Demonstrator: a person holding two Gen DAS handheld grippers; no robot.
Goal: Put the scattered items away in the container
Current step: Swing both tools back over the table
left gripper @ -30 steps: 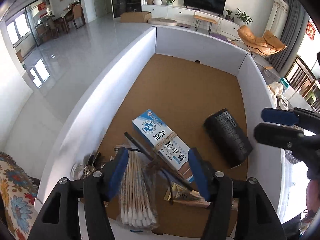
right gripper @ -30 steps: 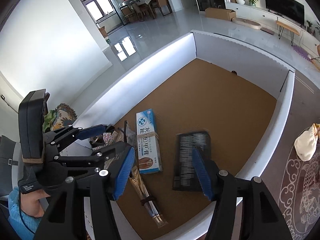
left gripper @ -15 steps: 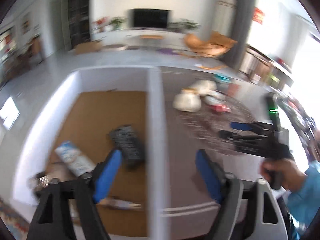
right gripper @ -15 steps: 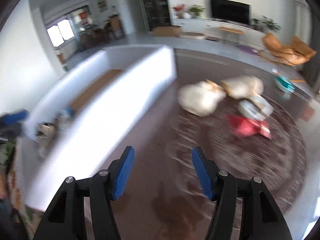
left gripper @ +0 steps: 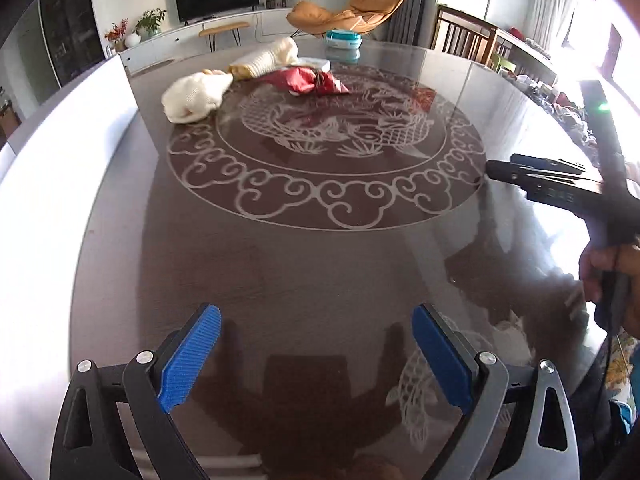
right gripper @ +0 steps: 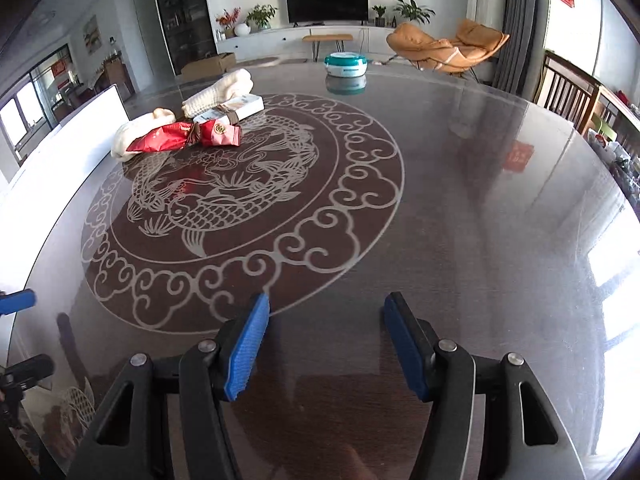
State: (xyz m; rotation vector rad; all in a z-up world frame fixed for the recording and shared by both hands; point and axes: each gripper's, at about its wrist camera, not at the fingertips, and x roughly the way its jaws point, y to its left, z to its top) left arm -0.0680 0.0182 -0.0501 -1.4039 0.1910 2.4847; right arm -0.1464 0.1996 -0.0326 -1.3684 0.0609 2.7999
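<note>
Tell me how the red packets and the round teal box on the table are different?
The red packets are flat, crinkly and tied in a bundle; the teal box is round, smooth and rigid. The packets lie against other scattered things, while the box stands alone at the far edge. Both rest on the glossy table, neither gripped.

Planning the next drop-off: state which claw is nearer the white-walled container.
Left. The left claw, empty and opening, hangs right of the white-walled container; the right claw sits further right, beyond it.

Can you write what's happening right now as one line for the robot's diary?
stage: reaching for next items | left claw: opening, empty | right claw: open, empty | still on table: red packets, white box, cloths
</note>
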